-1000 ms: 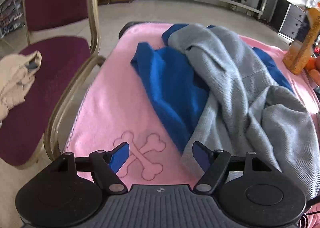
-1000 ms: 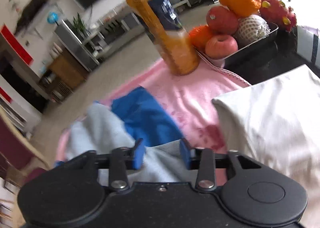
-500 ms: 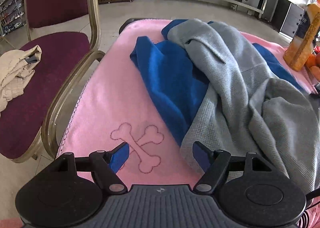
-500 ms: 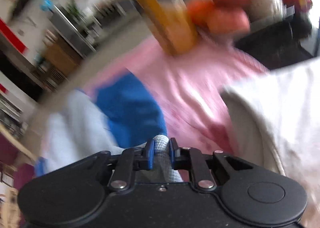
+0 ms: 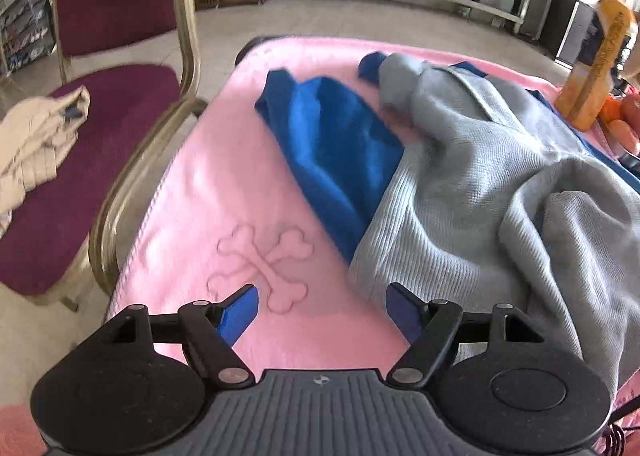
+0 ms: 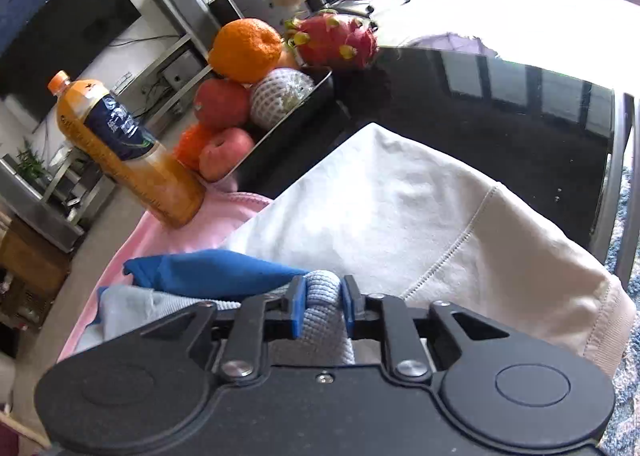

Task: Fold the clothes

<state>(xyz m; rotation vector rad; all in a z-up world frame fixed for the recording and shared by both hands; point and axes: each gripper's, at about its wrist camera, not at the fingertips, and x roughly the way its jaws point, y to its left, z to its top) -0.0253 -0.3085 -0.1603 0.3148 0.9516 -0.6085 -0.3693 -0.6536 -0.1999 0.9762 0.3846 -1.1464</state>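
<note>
Pink blanket [image 5: 192, 191] covers the table, w/ a crossed-bones outline at lower centre. Left gripper [image 5: 322, 306], bottom of its view, jaws wide apart, nothing between, hovering over the blanket. Right gripper [image 6: 320, 302] pinches a bunched fold of grey sweater [image 5: 480, 195], jaws opening slightly. Blue garment [image 5: 332, 147] lies under the grey, centre frame. Upper right: juice bottle [image 6: 124, 151], prob. orange, beside a fruit tray [image 6: 280, 123].
</note>
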